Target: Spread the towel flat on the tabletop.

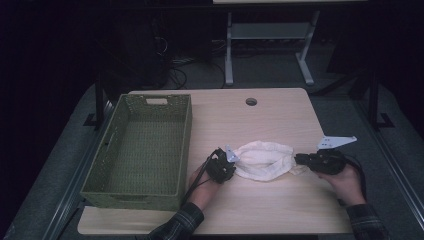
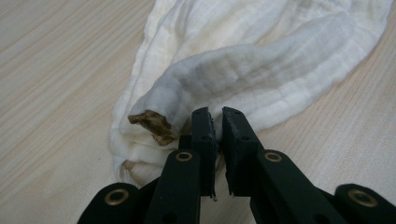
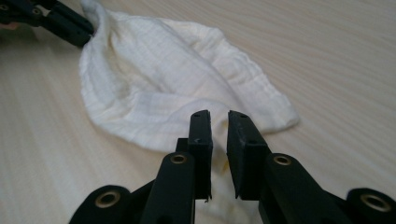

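Note:
A crumpled white cloth point(image 1: 262, 160) lies on the wooden table point(image 1: 260, 120) between my two grippers. My left gripper point(image 1: 233, 159) sits at the cloth's left end, and its jaws point(image 2: 217, 114) stand almost together on a rolled fold of the cloth point(image 2: 261, 70); a brown-stained tip pokes out just left of them. In the right gripper view that left gripper point(image 3: 88, 25) pinches a raised corner of the cloth point(image 3: 163, 79). My right gripper point(image 1: 298, 159) is at the cloth's right end, its jaws point(image 3: 219, 116) a narrow gap apart over the cloth's near edge.
A green woven basket point(image 1: 186, 145), with nothing inside, stands on the left part of the table, close to my left hand. A round cable hole point(image 1: 251, 101) is near the far edge. A desk frame point(image 1: 270, 45) stands on the floor beyond.

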Available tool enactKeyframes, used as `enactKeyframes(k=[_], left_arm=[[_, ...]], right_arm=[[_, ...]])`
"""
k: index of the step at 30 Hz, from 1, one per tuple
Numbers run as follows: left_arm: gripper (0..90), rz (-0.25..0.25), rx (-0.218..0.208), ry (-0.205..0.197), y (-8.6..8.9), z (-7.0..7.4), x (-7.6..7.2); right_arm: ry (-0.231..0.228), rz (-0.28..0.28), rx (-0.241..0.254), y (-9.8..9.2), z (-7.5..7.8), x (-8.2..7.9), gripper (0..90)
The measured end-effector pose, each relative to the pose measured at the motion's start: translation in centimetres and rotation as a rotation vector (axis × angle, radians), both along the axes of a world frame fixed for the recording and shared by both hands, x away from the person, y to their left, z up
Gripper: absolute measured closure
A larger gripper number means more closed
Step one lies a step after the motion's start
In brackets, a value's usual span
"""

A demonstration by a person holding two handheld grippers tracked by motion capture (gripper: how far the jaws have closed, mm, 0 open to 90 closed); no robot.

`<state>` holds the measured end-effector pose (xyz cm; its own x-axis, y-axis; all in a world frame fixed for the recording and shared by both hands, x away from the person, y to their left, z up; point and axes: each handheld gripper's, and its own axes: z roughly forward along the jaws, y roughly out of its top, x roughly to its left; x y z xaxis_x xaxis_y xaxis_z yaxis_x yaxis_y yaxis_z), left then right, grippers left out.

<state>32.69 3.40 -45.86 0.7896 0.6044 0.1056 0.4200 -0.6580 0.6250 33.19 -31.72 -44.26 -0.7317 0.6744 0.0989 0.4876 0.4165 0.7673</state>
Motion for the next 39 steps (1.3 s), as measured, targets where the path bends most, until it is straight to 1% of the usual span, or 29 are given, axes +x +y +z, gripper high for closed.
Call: enactKeyframes(k=[3,4,5,7,10,12,13,14,15,16,17,18,19,21,22,23,24,25,26,28,29,30,31,33,34,35,36,38,39], left_arm=[[83.2,0.001,-0.006,0.004,0.0,0.0,0.0],[83.2,0.002,-0.008,0.007,0.1,0.0,0.1],[83.2,0.003,-0.01,0.009,0.1,0.0,0.1],[83.2,0.002,-0.009,0.009,0.1,0.0,0.1],[83.2,0.001,-0.008,0.01,0.1,0.0,0.1],[83.2,0.001,-0.007,0.01,0.1,0.0,0.1],[83.2,0.001,-0.007,0.011,0.1,0.0,0.1],[83.2,0.003,-0.008,0.012,0.1,0.0,0.2],[83.4,0.009,-0.014,0.019,0.1,0.0,0.2],[83.6,0.009,-0.014,0.019,0.1,0.0,0.2],[83.6,0.009,-0.022,0.025,0.2,0.0,0.2],[83.7,0.015,-0.039,0.041,0.3,0.1,0.3],[83.8,0.017,-0.06,0.054,0.5,0.2,0.4],[83.9,0.03,-0.121,0.07,0.9,0.8,0.2],[84.0,0.035,-0.144,0.064,1.1,1.3,0.1],[84.1,0.043,-0.192,0.05,1.5,2.3,-0.5],[84.2,0.043,-0.192,0.05,1.5,2.3,-0.5],[84.3,0.047,-0.21,0.037,1.8,2.9,-0.8],[84.3,0.05,-0.22,0.032,1.9,3.2,-1.1],[84.3,0.055,-0.244,0.025,2.2,3.9,-1.8],[84.3,0.058,-0.258,0.019,2.5,4.6,-2.5],[84.3,0.058,-0.258,0.019,2.5,4.6,-2.5],[84.3,0.06,-0.267,0.012,2.7,5.0,-2.9],[84.4,0.062,-0.272,0.009,2.7,5.4,-3.5],[84.4,0.058,-0.263,0.01,2.8,5.5,-3.9],[84.4,0.052,-0.259,0.024,2.8,5.4,-4.8],[84.3,0.052,-0.259,0.024,2.8,5.4,-4.8],[84.4,0.048,-0.253,0.04,2.9,5.0,-5.5],[84.4,0.048,-0.25,0.05,3.0,4.9,-5.9]], right_arm=[[0.015,-0.004,-0.011,-0.5,-0.1,-1.0,79.3],[0.022,0.001,-0.02,-0.6,-0.3,-1.1,79.2],[0.04,-0.009,-0.043,-0.8,-0.9,-1.5,79.2],[0.051,-0.01,-0.047,-1.0,-1.2,-1.5,79.1],[0.063,-0.01,-0.044,-1.0,-1.5,-1.3,77.5],[0.064,0.004,-0.032,-0.6,-1.7,-1.0,77.4],[0.073,0.01,-0.055,0.0,-2.0,-0.6,77.6],[0.073,0.01,-0.055,0.0,-2.0,-0.6,77.6],[0.095,0.011,-0.068,0.4,-2.4,-0.2,83.4],[0.095,0.011,-0.068,0.4,-2.4,-0.2,83.4],[0.093,0.013,-0.072,0.5,-2.5,-0.1,86.1],[0.087,0.019,-0.073,0.5,-2.4,0.0,87.1],[0.079,0.022,-0.067,0.4,-2.2,0.0,87.6],[0.063,0.023,-0.056,0.1,-1.8,-0.3,88.0],[0.055,0.021,-0.047,-0.1,-1.5,-0.5,88.1],[0.037,0.019,-0.036,-0.5,-0.9,-1.0,88.1],[0.037,0.019,-0.036,-0.5,-0.9,-1.0,88.1],[0.017,0.022,-0.022,-0.9,-0.3,-1.6,88.2],[0.017,0.022,-0.022,-0.9,-0.3,-1.6,88.2],[0.006,0.025,-0.007,-1.1,0.3,-2.1,88.2],[0.0,0.033,-0.002,-1.2,0.7,-2.5,88.1],[0.0,0.033,-0.002,-1.2,0.7,-2.5,88.1],[-0.003,0.039,-0.011,-1.3,0.9,-2.8,88.1],[0.015,0.07,-0.008,-1.4,1.1,-3.9,88.0],[0.015,0.07,-0.008,-1.4,1.1,-3.9,88.0],[0.042,0.09,-0.01,-1.5,0.9,-4.8,88.0],[0.042,0.09,-0.01,-1.5,0.9,-4.8,88.0],[0.058,0.107,-0.014,-1.7,0.6,-5.5,88.0],[0.071,0.125,-0.016,-1.9,0.3,-6.2,88.1]])
